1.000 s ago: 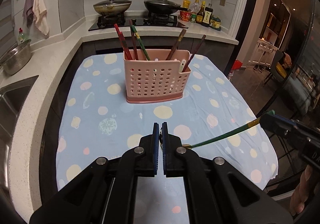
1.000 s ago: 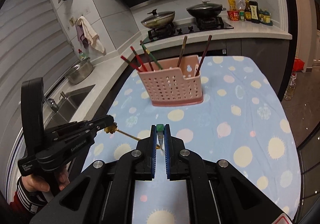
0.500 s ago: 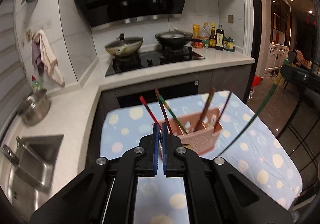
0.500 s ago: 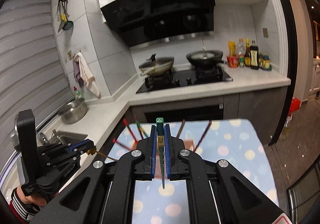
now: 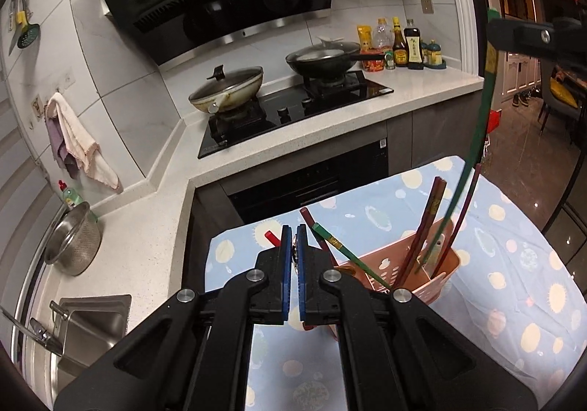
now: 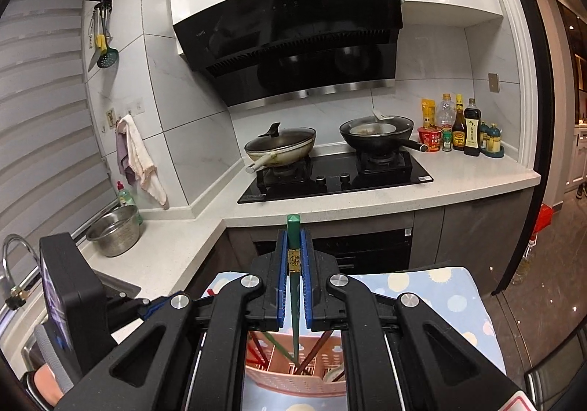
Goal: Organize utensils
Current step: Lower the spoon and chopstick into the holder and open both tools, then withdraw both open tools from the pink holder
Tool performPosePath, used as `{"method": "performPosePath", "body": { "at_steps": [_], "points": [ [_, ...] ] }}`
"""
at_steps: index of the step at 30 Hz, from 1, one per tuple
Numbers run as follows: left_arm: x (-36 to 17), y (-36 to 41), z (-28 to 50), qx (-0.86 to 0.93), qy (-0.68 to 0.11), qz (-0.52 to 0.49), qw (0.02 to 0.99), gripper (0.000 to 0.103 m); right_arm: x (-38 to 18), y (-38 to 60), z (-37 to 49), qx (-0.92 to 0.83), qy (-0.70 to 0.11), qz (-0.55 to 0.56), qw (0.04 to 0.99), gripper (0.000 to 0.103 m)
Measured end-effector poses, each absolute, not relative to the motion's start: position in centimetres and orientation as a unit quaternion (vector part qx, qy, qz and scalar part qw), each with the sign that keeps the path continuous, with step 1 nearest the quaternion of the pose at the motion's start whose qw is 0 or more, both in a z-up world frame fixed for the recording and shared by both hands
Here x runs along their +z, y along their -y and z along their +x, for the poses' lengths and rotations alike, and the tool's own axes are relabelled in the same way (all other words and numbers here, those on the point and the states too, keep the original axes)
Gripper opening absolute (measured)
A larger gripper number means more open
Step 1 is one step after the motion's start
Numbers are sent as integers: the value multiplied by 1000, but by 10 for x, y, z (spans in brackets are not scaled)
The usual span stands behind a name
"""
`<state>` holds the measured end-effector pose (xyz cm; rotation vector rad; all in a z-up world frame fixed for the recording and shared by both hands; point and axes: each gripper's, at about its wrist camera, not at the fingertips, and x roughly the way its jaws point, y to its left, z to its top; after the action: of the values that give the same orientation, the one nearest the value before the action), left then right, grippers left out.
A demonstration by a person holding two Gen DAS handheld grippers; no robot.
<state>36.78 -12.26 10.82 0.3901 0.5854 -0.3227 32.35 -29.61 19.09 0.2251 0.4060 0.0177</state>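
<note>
My right gripper (image 6: 292,238) is clamped on a green chopstick (image 6: 293,304), pads pressed on either side of it just where the gold band sits, with the green butt end poking up past my fingertips and the thin end hanging straight down below them. That tip reaches the pink basket (image 6: 293,380) directly under my right gripper, at or just inside the rim; I cannot tell whether it touches anything in there. Other chopsticks lean in the basket on both sides of that tip. From my left gripper's camera the same green chopstick (image 5: 477,139) shows as a long curved line off to the upper right, held high by the right gripper (image 5: 493,31), its lower end down in the right part of the pink basket (image 5: 445,273). My left gripper (image 5: 292,257) has its jaws nearly together, only a thin slit between the blue pads; something small glints in that slit, but I cannot tell what it is or whether it is held. The basket sits just ahead and to the right of my left fingertips, on the blue spotted tablecloth (image 5: 513,264), with red chopsticks (image 5: 315,227) and a green one leaning left and brown ones (image 5: 429,224) standing toward the right. Beyond both grippers runs the white counter (image 6: 440,187) with the stove.
</note>
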Motion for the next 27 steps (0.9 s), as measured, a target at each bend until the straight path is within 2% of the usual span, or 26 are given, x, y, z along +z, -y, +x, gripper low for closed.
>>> {"method": "performPosePath", "body": {
  "at_steps": [6,14,17,19,20,21,23,27],
  "points": [
    [87,128,379,-162,-306,187,919,2,184,298,338,17,-209,112,971,7],
    [61,131,389,-160,-330,188,911,3,145,292,351,17,-257,104,961,7],
    [59,129,391,-156,-335,173,913,7,138,292,350,13,-259,102,960,12],
    [60,127,393,-155,-339,156,915,24,136,291,348,14,-263,102,959,13],
    [61,126,393,-153,-338,152,916,27,135,291,348,15,-266,101,959,15],
    [62,125,392,-151,-336,150,918,28,134,291,347,16,-269,99,958,16],
    [64,125,390,-150,-334,145,919,31,132,289,342,11,-271,92,958,24],
    [70,123,382,-148,-328,134,923,39,127,288,329,3,-280,85,956,27]
  ]
}}
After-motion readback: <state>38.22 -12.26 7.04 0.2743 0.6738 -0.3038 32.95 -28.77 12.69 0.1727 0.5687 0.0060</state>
